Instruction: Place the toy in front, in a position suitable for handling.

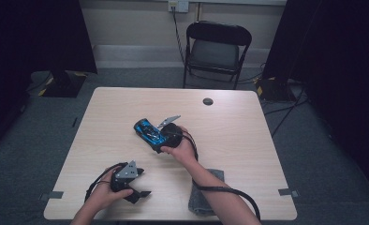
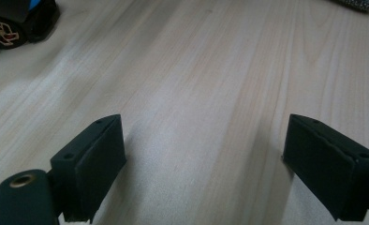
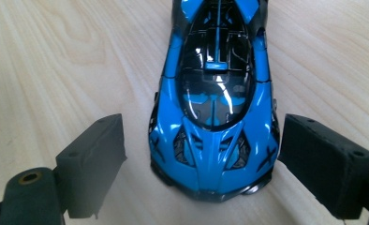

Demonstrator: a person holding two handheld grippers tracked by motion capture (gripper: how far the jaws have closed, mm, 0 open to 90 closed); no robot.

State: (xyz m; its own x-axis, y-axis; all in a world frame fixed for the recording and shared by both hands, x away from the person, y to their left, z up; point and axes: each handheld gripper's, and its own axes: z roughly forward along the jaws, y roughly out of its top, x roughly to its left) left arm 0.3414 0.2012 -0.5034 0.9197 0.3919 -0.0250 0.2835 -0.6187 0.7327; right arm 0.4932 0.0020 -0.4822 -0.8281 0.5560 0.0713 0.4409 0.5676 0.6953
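One glossy blue-and-black toy car (image 3: 215,98) stands near the middle of the pale wood-grain desk (image 1: 248,126). The right claw (image 3: 201,164) is spread wide, jaws flanking one end of the car without contact. The left claw (image 2: 203,164) is wide open, holding nothing. One grey cloth (image 1: 206,194) lies at the near edge.

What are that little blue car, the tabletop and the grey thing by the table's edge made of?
The blue toy car looks like glossy painted plastic or metal; sharp highlights run across its dark canopy. The table looks like pale wood or wood-look laminate, with matte grain lines. The grey cloth seems soft fabric, folded and fuzzy.
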